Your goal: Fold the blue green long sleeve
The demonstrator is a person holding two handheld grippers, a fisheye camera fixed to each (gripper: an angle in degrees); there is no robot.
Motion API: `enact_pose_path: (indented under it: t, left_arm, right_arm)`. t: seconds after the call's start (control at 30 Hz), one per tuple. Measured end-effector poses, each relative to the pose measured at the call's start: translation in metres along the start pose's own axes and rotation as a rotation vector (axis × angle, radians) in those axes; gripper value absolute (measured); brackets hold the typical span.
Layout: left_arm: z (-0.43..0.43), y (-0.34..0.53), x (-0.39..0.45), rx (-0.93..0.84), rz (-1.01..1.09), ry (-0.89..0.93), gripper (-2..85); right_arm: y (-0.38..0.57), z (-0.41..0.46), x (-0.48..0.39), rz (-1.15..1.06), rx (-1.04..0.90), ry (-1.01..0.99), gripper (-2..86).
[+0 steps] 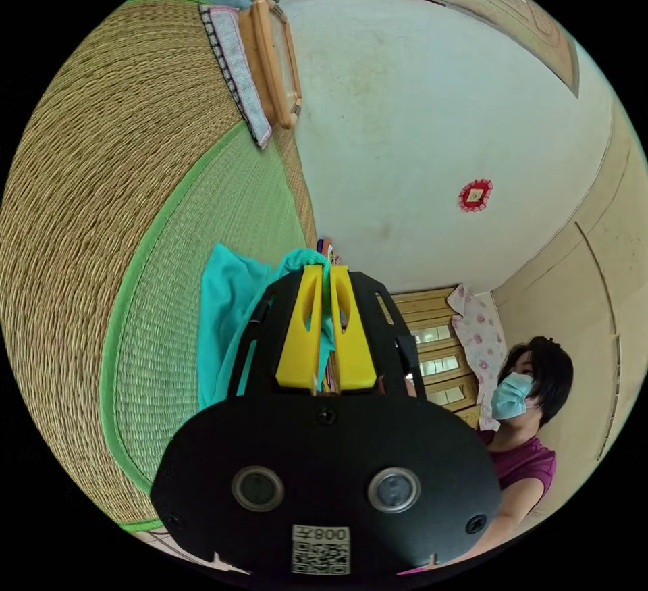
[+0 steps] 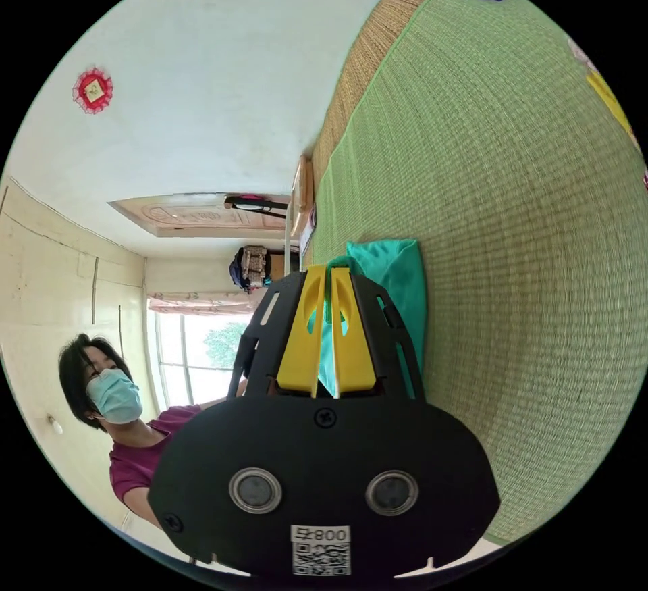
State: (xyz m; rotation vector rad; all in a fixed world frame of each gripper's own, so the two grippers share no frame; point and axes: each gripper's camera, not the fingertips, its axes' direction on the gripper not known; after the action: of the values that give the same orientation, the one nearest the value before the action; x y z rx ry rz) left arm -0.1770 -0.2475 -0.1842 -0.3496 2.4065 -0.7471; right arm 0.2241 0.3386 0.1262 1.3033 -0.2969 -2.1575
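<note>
Both tools are clamped narrow on teal cloth. In the left gripper view the left tool sits at lower centre with its yellow jaws nearly together and a ridge of the shirt pinched between them; the rest of the cloth hangs out to the left of the jaws, against the green mat that curves through the left half of the frame. In the right gripper view the right tool is likewise at lower centre, jaws close on a fold of the shirt, and the loose cloth shows as a flat teal panel just right of the jaws, over the mat filling the right half. A person in a mask is at the lower right of the left view and the lower left of the right view, so both cameras are rolled on their sides.

Judging by the two grips, the shirt is lifted by two points and is about to be spread or laid for a fold. To do it well, keep both pinches firm, draw the tools apart until the held edge is taut and level, then lower the hanging part onto the mat first so it lands flat. Slack between the tools would likely leave wrinkles
</note>
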Motion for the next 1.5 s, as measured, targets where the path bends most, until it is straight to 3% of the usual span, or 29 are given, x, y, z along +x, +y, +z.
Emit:
enact_pose_path:
  t: [0.6,0.83,0.93,1.17,1.4,1.5]
  left_arm:
    - [0.048,-0.053,-0.117,0.113,-0.123,-0.089,3.7]
    - [0.097,-0.044,-0.114,-0.002,-0.026,-0.099,1.8]
    - [0.130,-0.046,-0.110,-0.089,0.029,-0.126,1.1]
    - [0.197,-0.064,-0.109,-0.233,0.128,-0.236,0.4]
    - [0.237,-0.081,-0.132,-0.278,0.115,-0.442,0.5]
    - [0.239,-0.082,-0.137,-0.240,0.118,-0.370,0.9]
  right_arm:
    - [-0.046,0.045,0.042,0.094,-0.017,-0.023,0.9]
    - [-0.034,0.031,0.026,0.086,0.121,-0.003,0.1]
    - [-0.025,0.043,-0.012,-0.003,0.120,0.090,0.1]
    - [-0.032,0.171,-0.102,-0.269,-0.156,0.450,0.0]
    - [-0.073,0.240,-0.104,-0.255,-0.198,0.711,0.0]
    - [-0.081,0.249,-0.102,-0.226,-0.223,0.701,0.1]
